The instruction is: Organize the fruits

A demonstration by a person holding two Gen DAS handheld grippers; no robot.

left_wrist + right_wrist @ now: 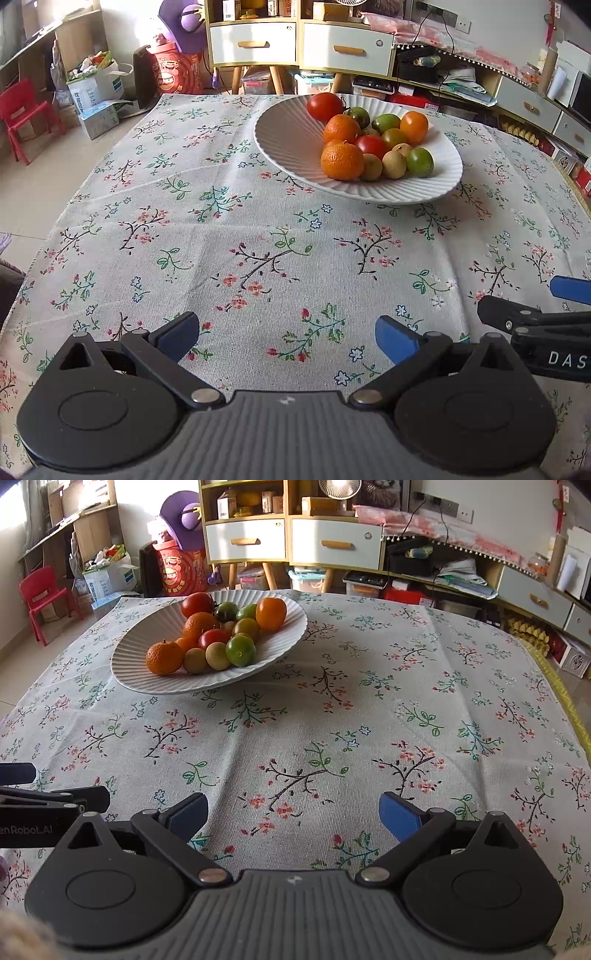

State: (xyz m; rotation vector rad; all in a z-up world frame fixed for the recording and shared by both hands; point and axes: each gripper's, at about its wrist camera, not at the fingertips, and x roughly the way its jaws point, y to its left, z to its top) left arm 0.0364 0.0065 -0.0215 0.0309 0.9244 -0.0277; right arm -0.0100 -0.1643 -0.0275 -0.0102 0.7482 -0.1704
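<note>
A white ribbed plate [280, 147] [140, 664] stands at the far side of the table and holds several fruits: oranges [341, 160] [164, 657], red tomatoes [325, 106] [197, 603], green tomatoes [420, 161] [240, 650] and small tan fruits [393, 164] [217, 656]. My left gripper [287, 336] hovers open over the bare cloth, well short of the plate, with nothing between its blue pads. My right gripper [293, 814] is open too and holds nothing; the plate lies ahead to its left. Each gripper shows at the edge of the other's view.
A floral tablecloth [221, 240] [406, 701] covers the whole table. Beyond the far edge stand white drawer cabinets [299, 44] [291, 541], a red child's chair [22, 114] [40, 594], boxes and a cluttered shelf [480, 579] on the right.
</note>
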